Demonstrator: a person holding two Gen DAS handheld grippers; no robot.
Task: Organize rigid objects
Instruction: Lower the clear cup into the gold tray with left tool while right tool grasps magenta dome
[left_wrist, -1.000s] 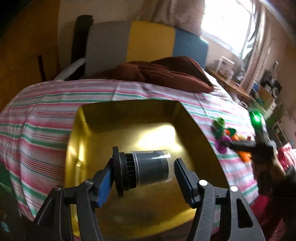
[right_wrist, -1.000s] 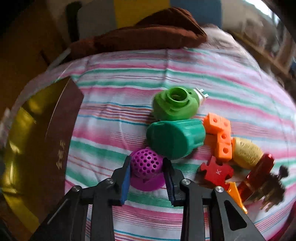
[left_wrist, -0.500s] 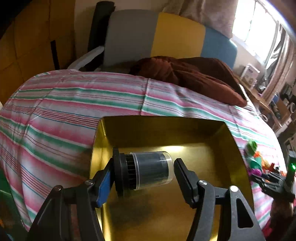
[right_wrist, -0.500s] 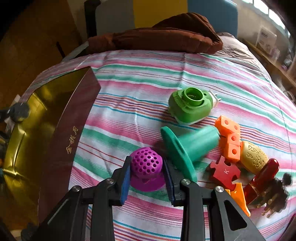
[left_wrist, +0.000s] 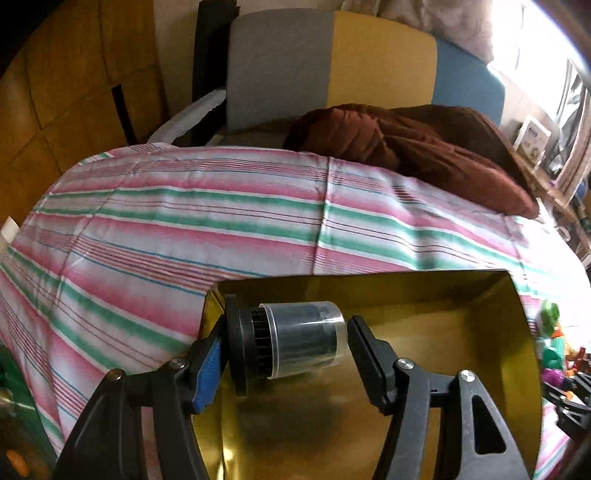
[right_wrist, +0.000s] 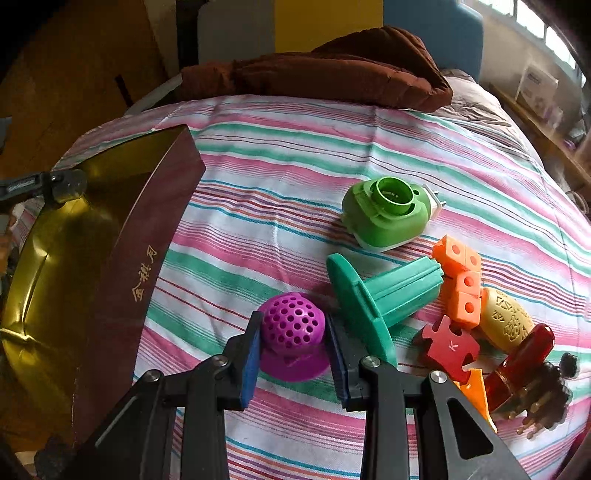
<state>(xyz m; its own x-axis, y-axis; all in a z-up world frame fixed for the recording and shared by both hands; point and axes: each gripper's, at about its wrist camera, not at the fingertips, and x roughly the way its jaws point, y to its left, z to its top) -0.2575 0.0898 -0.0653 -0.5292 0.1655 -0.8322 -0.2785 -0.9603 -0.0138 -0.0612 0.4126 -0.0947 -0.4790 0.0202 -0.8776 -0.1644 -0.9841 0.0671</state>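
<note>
Two grippers, each clamped on something. The left gripper (left_wrist: 286, 347) holds a black cylinder with a clear sleeve (left_wrist: 295, 345) sideways between its pads, over the gold-lined box (left_wrist: 480, 325) on the striped bedspread (left_wrist: 184, 229). Only the right wrist view shows the box's maroon outer wall with gold characters, and the toy pile clearly: the right gripper (right_wrist: 291, 349) has its pads against a purple perforated dome (right_wrist: 291, 328), which seems to rest on the cover. Just beside it lie a teal flanged cone (right_wrist: 384, 295), a green plug-in housing (right_wrist: 386, 214), orange cubes (right_wrist: 460, 280) and a red puzzle piece (right_wrist: 450, 349).
</note>
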